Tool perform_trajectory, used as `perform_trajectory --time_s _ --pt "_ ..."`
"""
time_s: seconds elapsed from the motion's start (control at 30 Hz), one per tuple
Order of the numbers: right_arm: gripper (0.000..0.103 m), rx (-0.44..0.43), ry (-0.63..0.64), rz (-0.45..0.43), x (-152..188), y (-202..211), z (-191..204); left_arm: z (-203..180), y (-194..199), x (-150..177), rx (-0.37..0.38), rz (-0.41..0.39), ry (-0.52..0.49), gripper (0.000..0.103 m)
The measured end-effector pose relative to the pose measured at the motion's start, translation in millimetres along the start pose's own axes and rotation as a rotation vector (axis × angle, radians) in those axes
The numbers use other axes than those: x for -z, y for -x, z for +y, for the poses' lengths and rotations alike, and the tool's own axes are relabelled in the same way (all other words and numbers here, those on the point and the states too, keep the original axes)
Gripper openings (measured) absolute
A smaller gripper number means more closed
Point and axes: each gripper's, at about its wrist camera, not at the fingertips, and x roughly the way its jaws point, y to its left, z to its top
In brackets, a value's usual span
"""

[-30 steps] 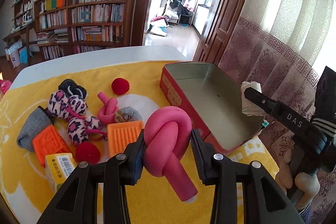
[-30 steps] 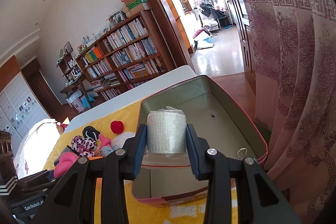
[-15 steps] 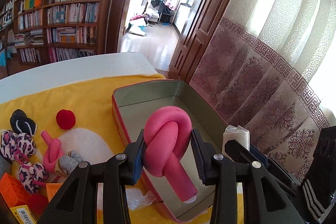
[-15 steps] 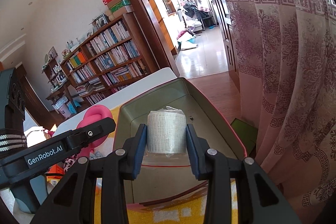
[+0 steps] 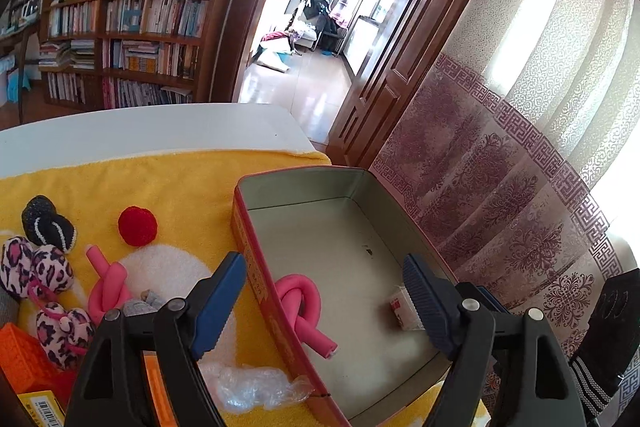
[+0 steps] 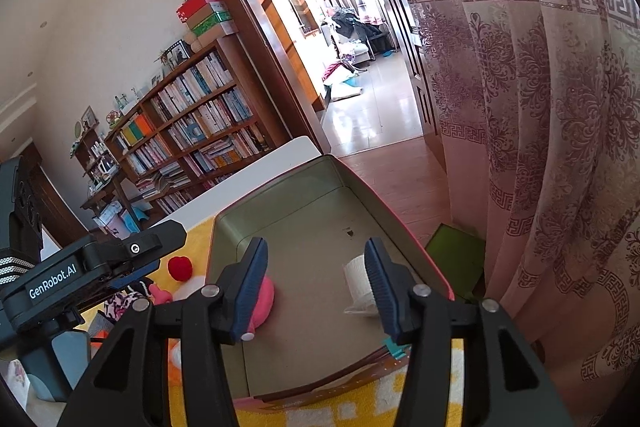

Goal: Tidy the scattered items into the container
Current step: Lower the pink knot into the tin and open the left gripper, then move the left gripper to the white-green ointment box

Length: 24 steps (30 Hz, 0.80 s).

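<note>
A red metal tin (image 5: 256,259) with a grey inside stands on the yellow towel (image 5: 168,187). A pink knotted foam tube (image 5: 302,307) and a white bagged roll (image 5: 402,307) lie on its floor. My left gripper (image 5: 324,303) is open and empty above the tin's left wall. In the right wrist view my right gripper (image 6: 316,287) is open and empty above the tin (image 6: 360,183); the roll (image 6: 356,279) lies by its right finger and the pink tube (image 6: 264,297) by its left one.
On the towel left of the tin lie a red ball (image 5: 137,226), a second pink knot (image 5: 106,287), leopard-print pieces (image 5: 36,267), a black piece (image 5: 48,223), an orange block (image 5: 20,355) and a clear plastic wrap (image 5: 256,387). A curtain (image 5: 520,187) hangs right of the tin.
Both grippers opened. The pink knot dropped from the left gripper and the white roll from the right gripper; both now lie inside the tin.
</note>
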Motion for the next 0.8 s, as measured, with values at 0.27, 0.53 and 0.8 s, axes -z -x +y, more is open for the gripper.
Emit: perform_trajectory --time_s 0.27,0.53,0.8 --pt "0.055 -0.053 0.043 -0.017 4.4 6.5 13.2 27.0 28.5 10.9 -0.083 -0.026 0.035 0.082" --pt "0.055 -0.087 0.053 0.005 8.3 2.1 17.9 61.2 68.2 31.9 -0.165 -0.048 0.078 0.082" --pt "0.055 -0.075 0.100 0.015 15.2 -4.0 26.3 97.2 109.5 65.4 -0.244 -0.054 0.126 0.082"
